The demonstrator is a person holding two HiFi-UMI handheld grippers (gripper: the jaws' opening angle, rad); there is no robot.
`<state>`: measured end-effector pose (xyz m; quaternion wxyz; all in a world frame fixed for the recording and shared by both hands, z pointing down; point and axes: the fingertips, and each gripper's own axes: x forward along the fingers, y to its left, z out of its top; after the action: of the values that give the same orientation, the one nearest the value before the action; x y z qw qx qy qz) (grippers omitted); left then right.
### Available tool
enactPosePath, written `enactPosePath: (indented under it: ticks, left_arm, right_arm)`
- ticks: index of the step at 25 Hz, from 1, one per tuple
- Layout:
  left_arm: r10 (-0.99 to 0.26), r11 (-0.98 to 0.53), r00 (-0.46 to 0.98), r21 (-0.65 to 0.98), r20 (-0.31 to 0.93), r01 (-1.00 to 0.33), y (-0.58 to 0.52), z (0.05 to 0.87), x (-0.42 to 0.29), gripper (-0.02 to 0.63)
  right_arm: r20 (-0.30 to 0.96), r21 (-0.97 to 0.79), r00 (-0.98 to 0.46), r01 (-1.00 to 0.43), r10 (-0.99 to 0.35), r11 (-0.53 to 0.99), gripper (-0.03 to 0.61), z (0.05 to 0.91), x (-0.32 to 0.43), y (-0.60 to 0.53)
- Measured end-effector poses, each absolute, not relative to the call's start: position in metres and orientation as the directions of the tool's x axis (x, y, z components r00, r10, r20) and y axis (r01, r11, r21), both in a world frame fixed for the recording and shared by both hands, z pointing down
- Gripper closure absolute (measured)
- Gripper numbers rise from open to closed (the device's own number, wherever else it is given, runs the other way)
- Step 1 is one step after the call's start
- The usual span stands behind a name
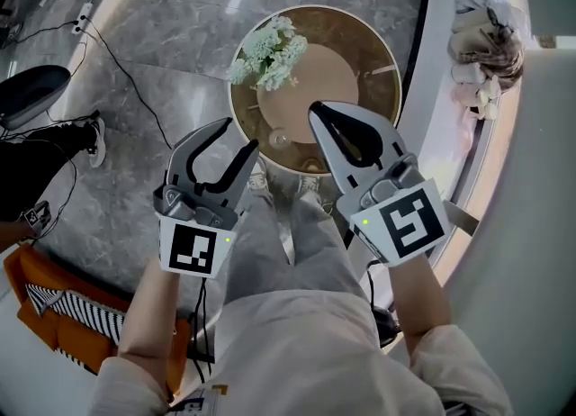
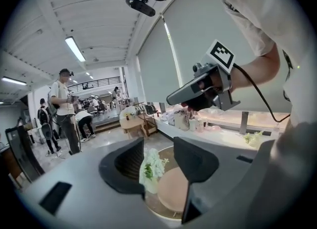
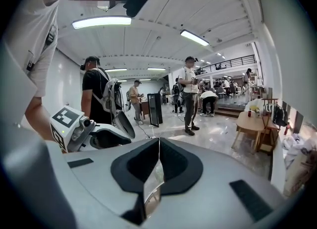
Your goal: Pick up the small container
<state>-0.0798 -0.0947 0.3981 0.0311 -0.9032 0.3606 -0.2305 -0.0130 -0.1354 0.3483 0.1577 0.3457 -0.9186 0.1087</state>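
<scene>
A small clear container [image 1: 279, 140] stands on the round wooden table [image 1: 378, 54], at the near edge of a tan mat [image 1: 310, 76]. White flowers [image 1: 268, 52] stand at the table's left. My left gripper [image 1: 236, 136] hangs open above the table's near left edge, with nothing between its fingers. My right gripper [image 1: 315, 110] is shut and empty, its tip over the mat just right of the container. In the left gripper view the open left gripper [image 2: 158, 161] frames the flowers [image 2: 152, 169] and the mat [image 2: 173, 189]. The right gripper [image 3: 158, 146] points out across the room.
A white counter [image 1: 441, 108] with piled cloth items [image 1: 486, 45] curves along the right. Cables [image 1: 117, 63] cross the marble floor at left, and an orange seat [image 1: 45, 302] is at lower left. Several people [image 3: 190, 91] and a wooden table [image 3: 255, 124] stand further off.
</scene>
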Motion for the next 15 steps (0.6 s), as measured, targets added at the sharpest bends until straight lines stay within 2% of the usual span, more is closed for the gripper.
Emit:
enactPosePath:
  ticks: [2, 9, 12, 15]
  left_arm:
    - [-0.620, -0.780, 0.681, -0.210, 0.390, -0.590, -0.085, 0.421, -0.068, 0.400]
    - [-0.523, -0.849, 0.766, -0.152, 0.374, -0.506, -0.072, 0.498, -0.047, 0.326]
    - [-0.500, -0.864, 0.806, -0.113, 0.318, -0.491, -0.068, 0.516, -0.041, 0.275]
    - [-0.470, -0.882, 0.835, -0.102, 0.286, -0.461, -0.064, 0.536, -0.036, 0.255]
  right_arm:
    - [0.380, -0.098, -0.711, -0.667, -0.591, 0.739, 0.571, 0.367, -0.013, -0.134]
    - [0.421, -0.119, -0.700, -0.673, -0.577, 0.730, 0.571, 0.430, -0.015, -0.132]
    - [0.437, -0.140, -0.701, -0.672, -0.564, 0.727, 0.571, 0.454, -0.017, -0.130]
    - [0.444, -0.155, -0.703, -0.671, -0.556, 0.725, 0.571, 0.476, -0.022, -0.128]
